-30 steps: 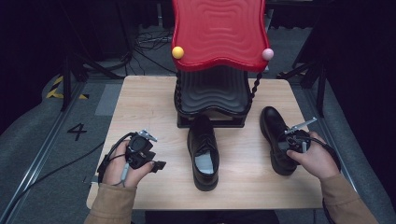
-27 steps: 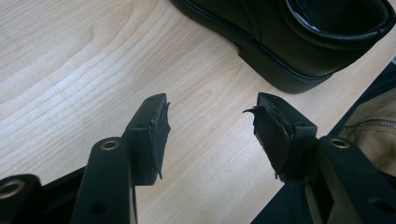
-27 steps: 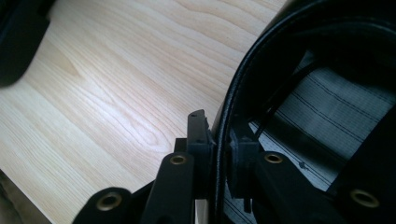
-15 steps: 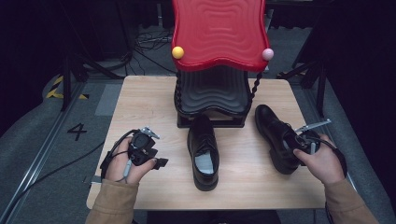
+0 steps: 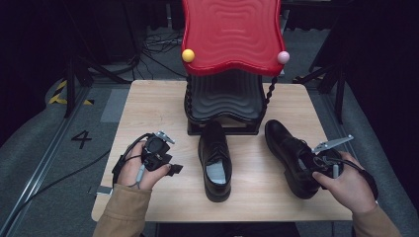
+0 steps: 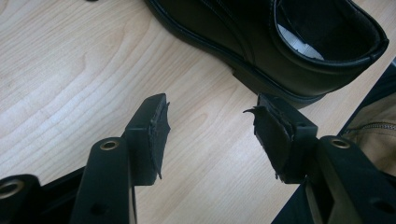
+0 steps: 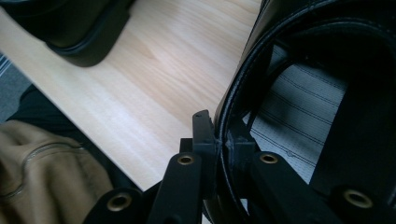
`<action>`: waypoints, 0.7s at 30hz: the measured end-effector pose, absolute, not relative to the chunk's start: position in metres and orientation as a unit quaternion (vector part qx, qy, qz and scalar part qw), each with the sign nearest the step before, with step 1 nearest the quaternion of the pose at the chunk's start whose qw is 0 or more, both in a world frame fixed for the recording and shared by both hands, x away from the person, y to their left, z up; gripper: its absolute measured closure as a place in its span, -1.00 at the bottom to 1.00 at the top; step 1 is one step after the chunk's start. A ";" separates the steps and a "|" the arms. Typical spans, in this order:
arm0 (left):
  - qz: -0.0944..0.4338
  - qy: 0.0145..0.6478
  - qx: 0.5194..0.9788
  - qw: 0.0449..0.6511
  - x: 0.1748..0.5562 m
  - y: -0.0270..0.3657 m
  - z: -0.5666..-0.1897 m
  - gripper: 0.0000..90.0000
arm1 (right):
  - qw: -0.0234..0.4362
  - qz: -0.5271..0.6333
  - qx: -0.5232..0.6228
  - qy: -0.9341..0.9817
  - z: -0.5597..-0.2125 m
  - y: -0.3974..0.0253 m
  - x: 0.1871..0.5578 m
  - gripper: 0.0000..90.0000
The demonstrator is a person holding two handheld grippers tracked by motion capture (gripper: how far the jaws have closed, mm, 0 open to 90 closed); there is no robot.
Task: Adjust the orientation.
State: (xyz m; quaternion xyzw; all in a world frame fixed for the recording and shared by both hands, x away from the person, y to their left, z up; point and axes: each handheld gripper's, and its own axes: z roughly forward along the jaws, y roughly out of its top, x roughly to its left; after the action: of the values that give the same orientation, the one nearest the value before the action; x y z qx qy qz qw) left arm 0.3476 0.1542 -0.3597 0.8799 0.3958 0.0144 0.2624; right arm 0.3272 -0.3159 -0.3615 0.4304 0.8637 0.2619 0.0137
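- Your right gripper (image 7: 219, 140) is clamped on the collar of the right-hand shoe (image 5: 291, 155): in the right gripper view one jaw sits outside the leather rim and the other inside, over the striped insole.
- That shoe lies on the wooden table (image 5: 153, 106) toward its right edge, toe angled up toward the stand, heel end at your right hand (image 5: 346, 185).
- Whether the heel is lifted or resting on the wood is hard to judge from the high view; it looks slightly tilted.
- Your left gripper (image 6: 210, 128) has its jaws wide apart with nothing between them, only bare table.
- In the high view that gripper sits in your left hand (image 5: 138, 170) at the table's left front, near the middle shoe (image 5: 215, 158) but apart from it.
- The middle shoe stands flat, toe pointing at the black base (image 5: 222, 103) of the red wavy rack (image 5: 232, 34), and its heel shows just beyond the left jaws.
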 end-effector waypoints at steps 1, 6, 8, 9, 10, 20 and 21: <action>0.015 0.394 0.881 0.262 0.348 0.154 -0.360 0.01 | 0.014 0.262 0.430 0.864 -0.362 -0.316 0.327 0.90; 0.016 0.392 0.883 0.259 0.350 0.152 -0.360 0.00 | 0.011 0.269 0.405 0.874 -0.360 -0.303 0.320 0.90; 0.015 0.393 0.882 0.259 0.350 0.153 -0.360 0.00 | 0.013 0.268 0.398 0.877 -0.361 -0.297 0.318 0.90; 0.015 0.394 0.881 0.260 0.349 0.154 -0.360 0.00 | 0.012 0.267 0.394 0.880 -0.361 -0.293 0.318 0.90; 0.015 0.394 0.881 0.260 0.349 0.154 -0.360 0.00 | 0.015 0.265 0.392 0.881 -0.361 -0.291 0.318 0.90; 0.019 0.408 0.874 0.264 0.341 0.166 -0.359 0.00 | -0.005 0.259 0.369 0.893 -0.356 -0.278 0.310 0.90; 0.019 0.410 0.872 0.265 0.340 0.166 -0.359 0.00 | -0.007 0.260 0.361 0.895 -0.355 -0.275 0.310 0.90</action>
State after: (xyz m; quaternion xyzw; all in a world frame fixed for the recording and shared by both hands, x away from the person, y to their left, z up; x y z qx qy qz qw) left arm 0.3399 0.1665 -0.3594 0.8723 0.4105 0.0191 0.2650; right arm 0.3095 -0.2752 -0.3553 0.3614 0.8953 0.2603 -0.0073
